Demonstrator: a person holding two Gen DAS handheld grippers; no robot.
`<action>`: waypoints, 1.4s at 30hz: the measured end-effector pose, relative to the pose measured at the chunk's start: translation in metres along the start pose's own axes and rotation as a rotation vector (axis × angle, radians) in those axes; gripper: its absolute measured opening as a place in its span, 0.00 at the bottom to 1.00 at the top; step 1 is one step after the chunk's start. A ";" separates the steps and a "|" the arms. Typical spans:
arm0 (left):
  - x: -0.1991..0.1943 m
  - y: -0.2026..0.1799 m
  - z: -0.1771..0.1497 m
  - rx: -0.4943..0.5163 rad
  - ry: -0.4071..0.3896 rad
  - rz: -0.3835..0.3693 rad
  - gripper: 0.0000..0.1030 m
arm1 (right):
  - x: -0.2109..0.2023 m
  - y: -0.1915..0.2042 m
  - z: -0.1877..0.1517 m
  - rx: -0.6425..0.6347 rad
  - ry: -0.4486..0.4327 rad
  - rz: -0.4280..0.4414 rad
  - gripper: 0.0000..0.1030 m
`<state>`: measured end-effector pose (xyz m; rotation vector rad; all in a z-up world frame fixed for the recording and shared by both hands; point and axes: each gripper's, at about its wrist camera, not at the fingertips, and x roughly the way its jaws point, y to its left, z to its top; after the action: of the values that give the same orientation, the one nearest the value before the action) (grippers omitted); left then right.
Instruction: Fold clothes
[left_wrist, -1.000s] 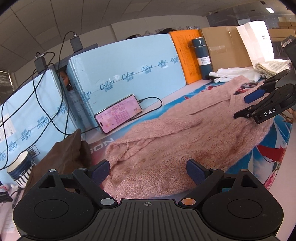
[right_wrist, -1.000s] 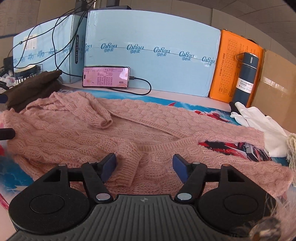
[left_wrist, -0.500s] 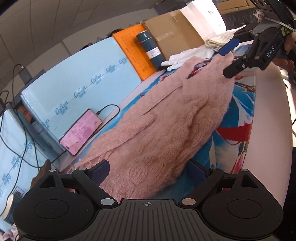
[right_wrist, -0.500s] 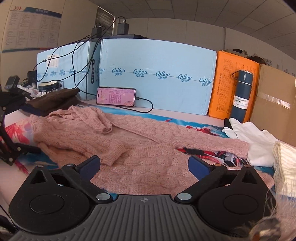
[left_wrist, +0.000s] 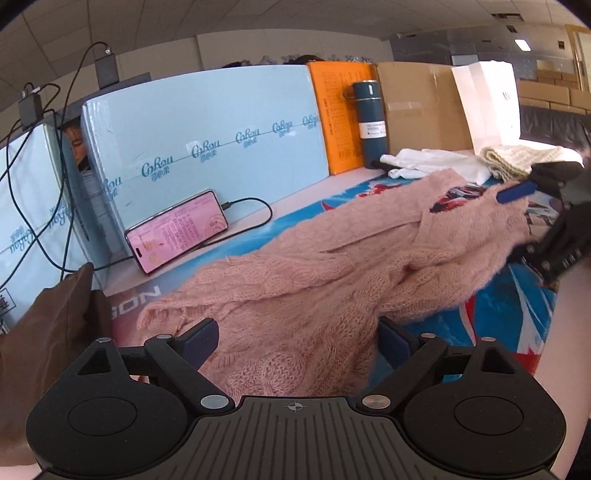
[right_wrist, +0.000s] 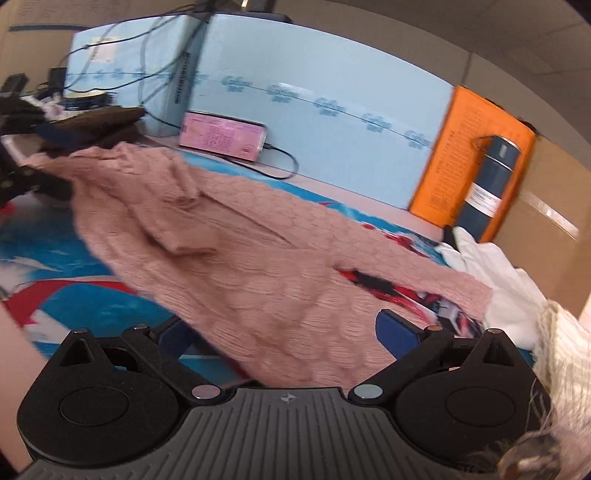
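Sweater (left_wrist: 332, 280) being spread lengthwise on tabletop (left_wrist: 517, 314), not yet folded. Left tool (left_wrist: 295, 338) and right tool (right_wrist: 280, 332) being held wide at opposite ends, knit between jaws, ungripped. Next judged: edges pinched, then folded over. Printed mat being used as cover; phone (left_wrist: 177, 230), boxes, flask (left_wrist: 371, 123) being kept behind.

A sweater (left_wrist: 332, 280) lies stretched across the desk (left_wrist: 303, 192). Behind it a phone (left_wrist: 177, 230) leans against a foam board (left_wrist: 207, 122). To the right along the back stands a flask (left_wrist: 369, 122), with a white cloth (left_wrist: 432, 166) before it, beside the sweater's far end.
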<state>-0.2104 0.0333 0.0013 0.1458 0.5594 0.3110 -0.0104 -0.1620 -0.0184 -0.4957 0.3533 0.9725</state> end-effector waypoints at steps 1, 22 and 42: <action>-0.001 -0.004 -0.002 0.028 0.008 -0.007 0.90 | 0.002 -0.010 -0.001 0.031 0.012 -0.022 0.99; 0.000 0.009 -0.011 0.109 0.010 0.140 0.61 | -0.013 -0.062 -0.029 0.138 -0.024 -0.144 0.59; 0.063 0.105 0.025 -0.535 -0.087 0.083 0.17 | 0.068 -0.126 0.067 0.271 -0.037 -0.013 0.10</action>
<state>-0.1728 0.1518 0.0141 -0.3338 0.3687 0.5223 0.1367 -0.1363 0.0340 -0.2331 0.4410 0.9032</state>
